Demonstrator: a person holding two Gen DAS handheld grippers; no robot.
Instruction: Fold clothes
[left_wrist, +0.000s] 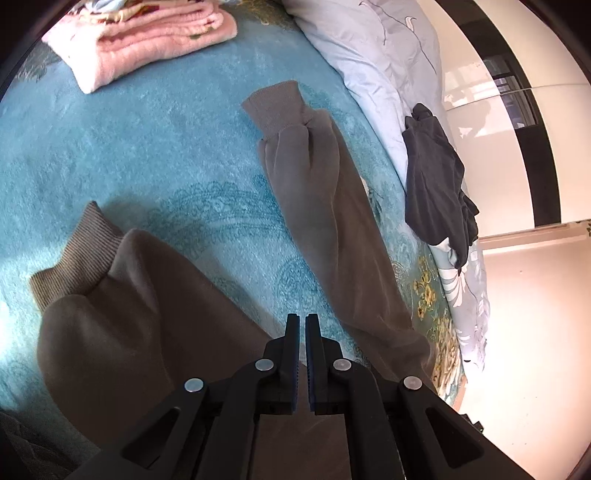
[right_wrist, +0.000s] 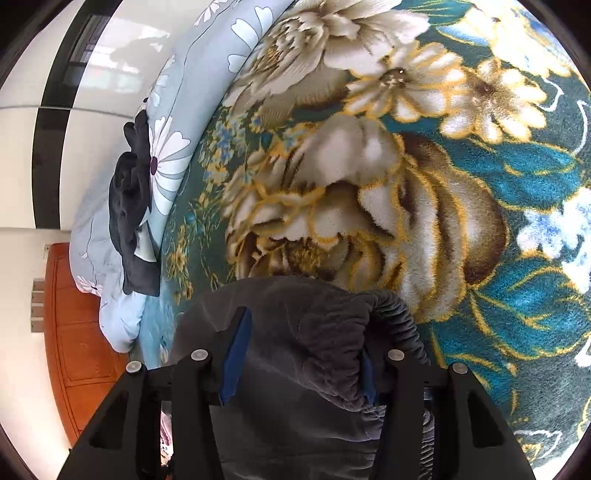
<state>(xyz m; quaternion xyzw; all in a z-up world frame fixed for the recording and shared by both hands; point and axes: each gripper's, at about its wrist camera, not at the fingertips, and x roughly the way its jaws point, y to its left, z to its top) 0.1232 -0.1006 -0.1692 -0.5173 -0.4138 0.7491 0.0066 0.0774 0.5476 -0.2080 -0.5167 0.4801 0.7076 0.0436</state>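
Lay spread on the bed (left_wrist: 155, 155): brown trousers (left_wrist: 325, 221), legs apart. Hovered over the crotch with left tongs (left_wrist: 301, 325) nearly closed, gripping nothing. Straddled the bunched waistband (right_wrist: 391, 317) with right tongs (right_wrist: 303, 354) wide. Likely the opening fold; next, probably pinching the waistband to lay one leg over the other.

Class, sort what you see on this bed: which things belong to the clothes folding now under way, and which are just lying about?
In the job:
- brown sweatpants, legs spread on the blanket
- left hand-held gripper, fingers nearly together
- right hand-held gripper, waistband bunched between its open fingers

Lying about:
- folded pink blanket
- dark garment on the pale quilt
- teal floral blanket
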